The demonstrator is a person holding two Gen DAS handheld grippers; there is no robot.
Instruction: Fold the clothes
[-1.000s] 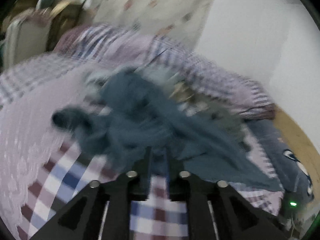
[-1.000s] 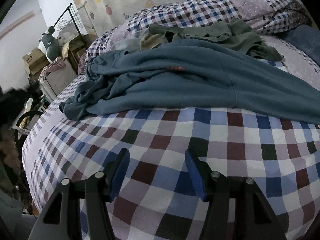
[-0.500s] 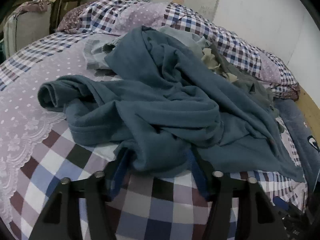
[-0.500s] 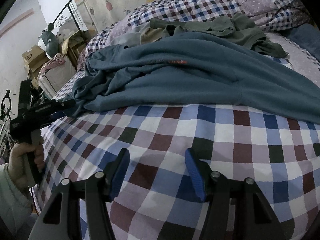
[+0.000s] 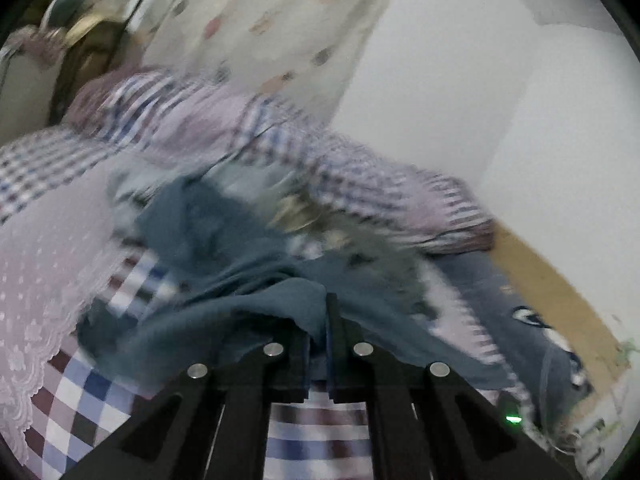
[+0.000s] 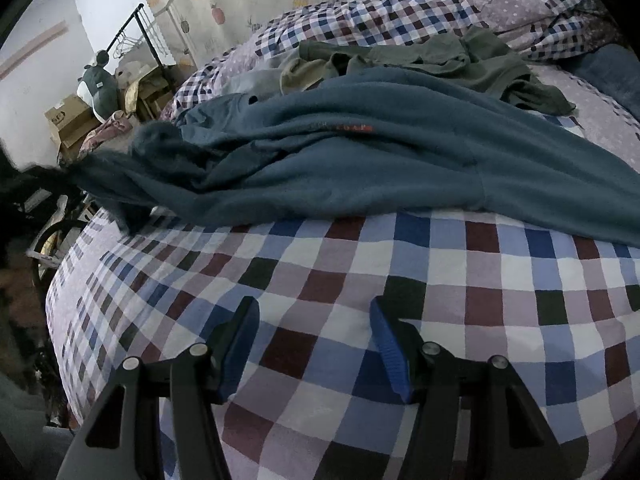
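Observation:
A teal-blue sweatshirt (image 6: 360,168) lies spread across the checked bedspread (image 6: 360,280). It also shows in the blurred left wrist view (image 5: 224,264). My left gripper (image 5: 319,332) is shut on a fold of the sweatshirt's edge and holds it lifted. My right gripper (image 6: 314,340) is open and empty, low over the bedspread, in front of the sweatshirt's near edge. An olive-green garment (image 6: 460,64) and a pale grey one (image 6: 248,80) lie behind the sweatshirt.
A checked duvet (image 6: 380,20) is piled at the bed's head. A dark blue garment (image 5: 520,320) lies at the right bed edge. A clothes rack (image 6: 140,28), boxes and a plush toy (image 6: 98,92) stand left of the bed. A white wall (image 5: 500,100) is behind.
My left gripper has shut on the sweatshirt's edge and pulled it up and to the left, so the cloth stretches that way. The right gripper has stayed open in place.

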